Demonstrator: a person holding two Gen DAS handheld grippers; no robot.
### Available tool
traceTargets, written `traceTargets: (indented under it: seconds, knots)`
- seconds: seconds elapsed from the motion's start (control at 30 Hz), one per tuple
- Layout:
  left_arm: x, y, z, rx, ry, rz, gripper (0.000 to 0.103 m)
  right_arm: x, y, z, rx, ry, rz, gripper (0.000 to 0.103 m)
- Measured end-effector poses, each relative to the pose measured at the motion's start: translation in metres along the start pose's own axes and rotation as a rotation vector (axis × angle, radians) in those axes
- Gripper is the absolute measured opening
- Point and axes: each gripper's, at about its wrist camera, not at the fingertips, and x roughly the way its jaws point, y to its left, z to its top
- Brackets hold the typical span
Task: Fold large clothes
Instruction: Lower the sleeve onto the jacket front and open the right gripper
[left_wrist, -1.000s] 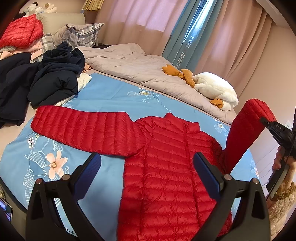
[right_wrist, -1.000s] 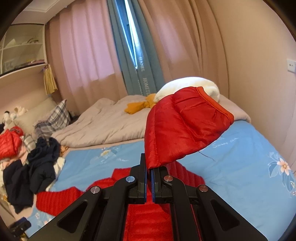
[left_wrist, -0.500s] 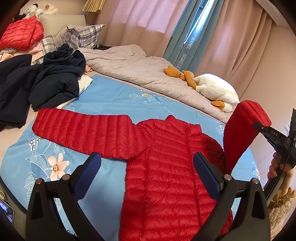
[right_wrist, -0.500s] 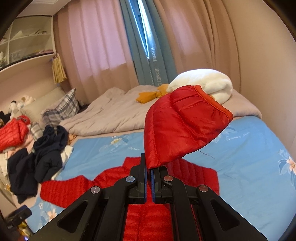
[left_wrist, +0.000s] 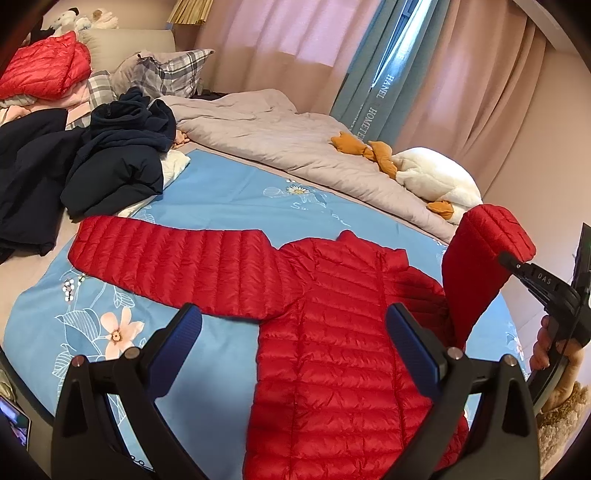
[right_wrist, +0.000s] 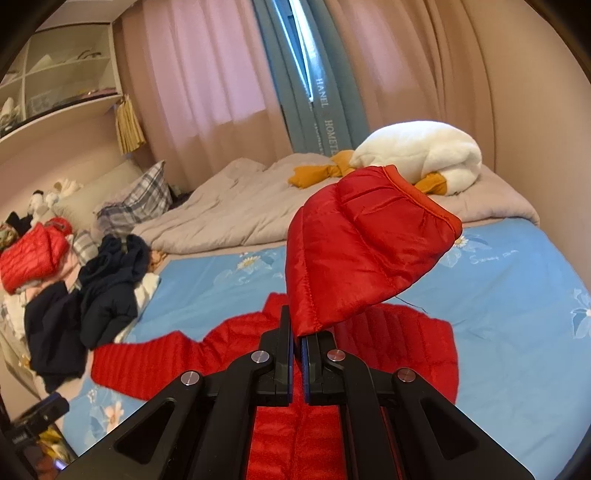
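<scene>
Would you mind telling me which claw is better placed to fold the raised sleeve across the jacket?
Right: the right claw already grips the red quilted sleeve; the left claw hovers open, empty.

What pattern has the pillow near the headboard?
The pillow has a grey and white plaid pattern, clearest in the left wrist view.

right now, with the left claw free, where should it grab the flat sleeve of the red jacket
Take the flat sleeve at its cuff end, the far left tip by the dark clothes. Come in from the left along the blue sheet. The sleeve lies straight, so one edge pinch by the left claw should lift it whole.
</scene>
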Motion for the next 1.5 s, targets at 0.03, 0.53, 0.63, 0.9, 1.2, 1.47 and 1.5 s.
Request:
traceTargets:
  seconds: [0.03,0.53,0.63,0.9,1.2,1.47,1.5]
  knots:
    - [0.000,0.000,0.000,0.001,-0.001,0.005,0.100,0.001,0.001,-0.001,0.000,0.004,0.005,0.005]
    - [0.006,0.016,-0.003,-0.016,0.008,0.048,0.100,0.027,0.029,-0.026,-0.068,0.114,0.049,0.005]
    - [0.006,0.019,-0.004,-0.022,0.011,0.054,0.100,0.031,0.034,-0.030,-0.079,0.135,0.052,0.005]
    - [0.009,0.031,-0.005,-0.046,0.020,0.063,0.100,0.045,0.047,-0.045,-0.120,0.209,0.047,0.005]
    - [0.010,0.041,-0.006,-0.065,0.023,0.077,0.100,0.065,0.056,-0.061,-0.147,0.293,0.041,0.005]
    - [0.011,0.048,-0.007,-0.074,0.028,0.080,0.100,0.077,0.065,-0.074,-0.174,0.357,0.034,0.005]
    - [0.012,0.048,-0.007,-0.075,0.029,0.081,0.100,0.078,0.066,-0.075,-0.177,0.361,0.033,0.005]
